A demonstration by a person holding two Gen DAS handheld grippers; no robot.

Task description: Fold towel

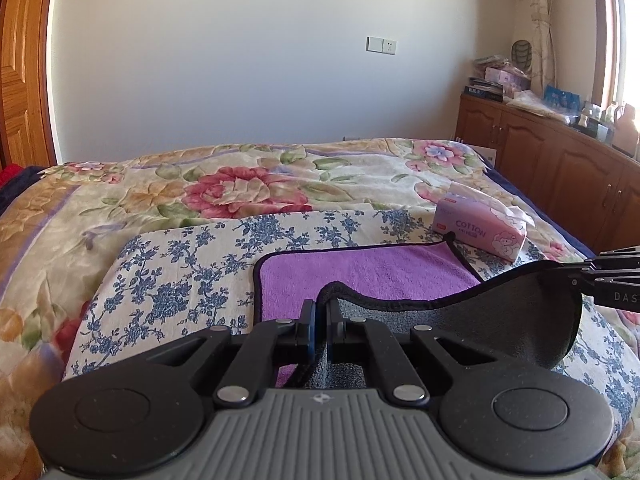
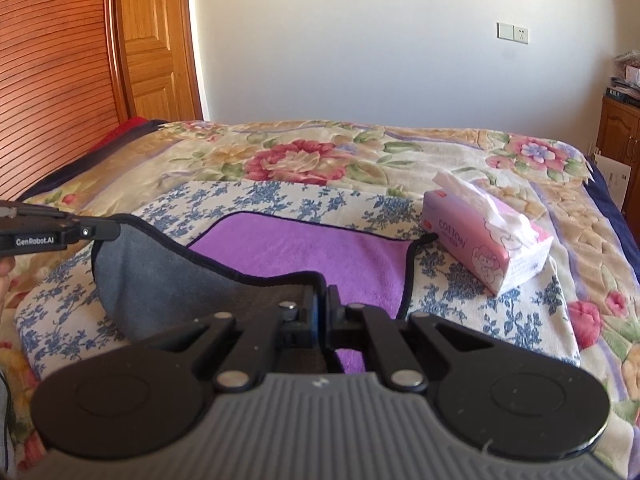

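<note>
Both tongs, left (image 1: 319, 320) and right (image 2: 323, 304), were clamped on the purple towel's (image 1: 360, 272) near edge (grey underside showing), lifted mid-fold above the bed (image 1: 240, 184); next, carrying it to the far edge.

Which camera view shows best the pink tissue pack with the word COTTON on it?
The right wrist view: the pink tissue pack lies whole and large, with white tissue sticking out of its top. The left wrist view shows the pack smaller and farther off, beyond the corner of the purple towel with black edging.
</note>
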